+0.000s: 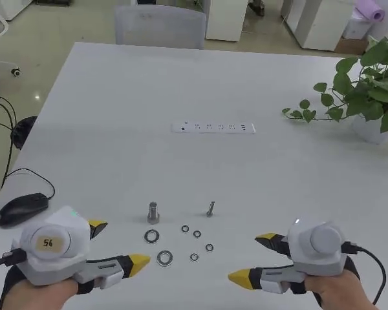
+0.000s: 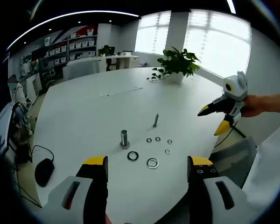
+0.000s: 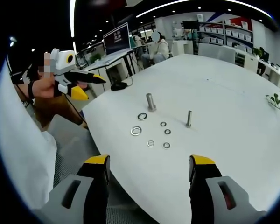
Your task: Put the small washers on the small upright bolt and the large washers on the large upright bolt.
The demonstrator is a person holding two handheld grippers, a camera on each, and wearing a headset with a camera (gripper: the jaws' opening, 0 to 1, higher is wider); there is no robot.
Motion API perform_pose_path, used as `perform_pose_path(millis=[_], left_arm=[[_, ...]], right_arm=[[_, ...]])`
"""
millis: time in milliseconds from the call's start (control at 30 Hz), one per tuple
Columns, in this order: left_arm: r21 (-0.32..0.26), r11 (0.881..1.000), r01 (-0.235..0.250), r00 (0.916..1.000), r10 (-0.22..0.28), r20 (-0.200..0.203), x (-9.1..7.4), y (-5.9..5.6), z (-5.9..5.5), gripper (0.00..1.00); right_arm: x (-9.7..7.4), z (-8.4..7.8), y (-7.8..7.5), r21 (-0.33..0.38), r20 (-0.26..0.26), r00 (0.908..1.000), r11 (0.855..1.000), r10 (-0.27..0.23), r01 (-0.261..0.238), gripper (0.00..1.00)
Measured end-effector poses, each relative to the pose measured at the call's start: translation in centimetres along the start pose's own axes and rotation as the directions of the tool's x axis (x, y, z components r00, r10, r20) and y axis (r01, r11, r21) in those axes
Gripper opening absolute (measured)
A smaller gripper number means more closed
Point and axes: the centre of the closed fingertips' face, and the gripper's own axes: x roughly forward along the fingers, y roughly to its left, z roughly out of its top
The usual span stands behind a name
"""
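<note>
Nearest the person, both grippers are hovering low over the front edge of the table [image 1: 181,84]. The left gripper [image 1: 118,244] is holding its yellow-tipped jaws spread wide with nothing between them. The right gripper [image 1: 252,258] is doing the same, open and empty, well apart from the left one.

Between the grippers and a little beyond them, the washers are lying loose and flat on the bare tabletop. The two large washers [image 1: 152,236] [image 1: 165,258] are sitting toward the left, one nearer the person and one just in front of the large bolt. The four small washers [image 1: 185,228] [image 1: 197,234] [image 1: 209,247] [image 1: 194,257] are scattered beside them to the right.

Just past the washers, the large bolt [image 1: 153,212] is standing upright on its head, and the small bolt [image 1: 210,208] is standing upright to its right. Both shanks are looking bare. So I am judging the job as not started: all six washers are waiting to be picked up, two for the thick bolt and four for the thin one.

A mouse [image 1: 22,208] is resting at the left edge. Farther back, a socket strip [image 1: 213,127] is lying flush in the middle of the table.

As for containers, the washers are sitting in none. The one vessel I am seeing is the white pot [image 1: 370,129] at the far right, holding a leafy plant [image 1: 365,77]. A chair [image 1: 160,26] is standing beyond the far edge.
</note>
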Motion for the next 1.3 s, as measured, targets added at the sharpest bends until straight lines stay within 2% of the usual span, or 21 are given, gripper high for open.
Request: perform_pose_path(millis=[867, 1067, 1300], left_arm=[[-0.012, 1.0, -0.003, 1.0, 0.003, -0.006, -0.2, 0.3, -0.7, 0.68], [-0.014, 1.0, -0.003, 1.0, 0.003, -0.008, -0.2, 0.3, -0.9, 0.68], [-0.018, 1.0, -0.005, 0.9999, 0.005, -0.01, -0.5, 0.1, -1.1, 0.68]], right_arm=[[0.0, -0.4, -0.2, 0.016, 0.0, 1.0, 1.0, 0.0, 0.0, 0.7], [0.3, -0.5, -0.2, 0.013, -0.01, 1.0, 1.0, 0.001, 0.0, 0.68], [1.3, -0.8, -0.9, -0.004, -0.044, 0.999, 1.0, 0.004, -0.004, 0.63]])
